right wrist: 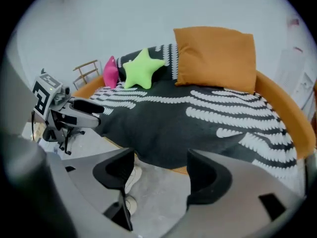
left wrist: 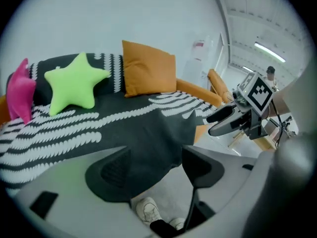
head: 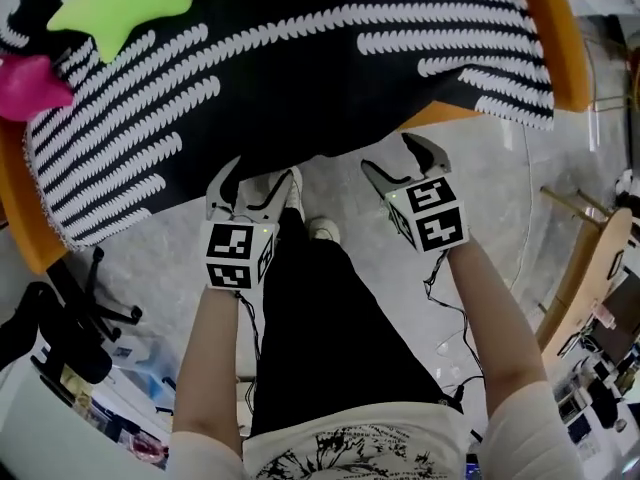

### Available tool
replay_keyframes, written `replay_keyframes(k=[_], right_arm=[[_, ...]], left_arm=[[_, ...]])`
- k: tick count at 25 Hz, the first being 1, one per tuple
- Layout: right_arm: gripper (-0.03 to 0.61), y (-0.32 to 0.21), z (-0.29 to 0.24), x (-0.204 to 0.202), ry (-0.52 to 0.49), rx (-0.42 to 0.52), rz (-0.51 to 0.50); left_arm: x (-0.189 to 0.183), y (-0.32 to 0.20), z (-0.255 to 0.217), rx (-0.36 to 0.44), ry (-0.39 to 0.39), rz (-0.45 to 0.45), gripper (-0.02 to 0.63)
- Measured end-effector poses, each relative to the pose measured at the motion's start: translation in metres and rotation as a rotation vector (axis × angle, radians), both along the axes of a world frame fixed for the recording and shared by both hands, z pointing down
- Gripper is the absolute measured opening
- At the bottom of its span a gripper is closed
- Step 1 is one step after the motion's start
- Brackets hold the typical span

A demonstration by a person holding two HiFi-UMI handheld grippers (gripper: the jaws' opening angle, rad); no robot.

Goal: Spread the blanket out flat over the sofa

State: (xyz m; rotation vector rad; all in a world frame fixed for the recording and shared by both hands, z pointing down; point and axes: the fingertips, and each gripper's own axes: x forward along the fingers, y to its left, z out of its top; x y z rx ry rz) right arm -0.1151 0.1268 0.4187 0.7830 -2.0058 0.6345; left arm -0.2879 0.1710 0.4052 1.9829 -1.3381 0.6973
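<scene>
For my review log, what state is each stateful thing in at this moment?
blanket: spread across the sofa seat, front edge hanging over.
sofa: mostly covered, orange rim showing.
green star pillow: lying on the blanket.
pink pillow: beside the green star pillow.
orange cushion: upright at the back.
left claw: open, empty.
right claw: open, empty.

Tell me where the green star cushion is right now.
The green star cushion sits top left in the head view, on the striped blanket at the left end of the sofa, next to the pink cushion.
</scene>
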Motion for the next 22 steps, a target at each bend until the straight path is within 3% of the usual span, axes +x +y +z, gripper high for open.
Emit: replay_keyframes(k=[5,9,12,18,22], right_arm=[[0.342,-0.013,-0.012,0.093,0.040,0.022,0.142],[0.342,-0.018,-0.021,0.163,0.078,0.030,0.256],[0.341,-0.026,-0.020,0.209,0.079,0.025,0.332],[0.330,-0.068,0.004,0.265,0.095,-0.002,0.420],[0.327,-0.074,0.022,0.301,0.100,-0.075,0.483]], left_arm=[[0.103,-0.039,-0.020,0.049,0.077,0.169,0.309],[0.187,-0.049,-0.016,0.011,0.140,0.349,0.308],[0.240,-0.061,-0.009,-0.006,0.140,0.448,0.308],[0.303,-0.111,0.013,-0.034,0.157,0.517,0.308],[0.337,-0.128,0.029,-0.107,0.172,0.496,0.308]])
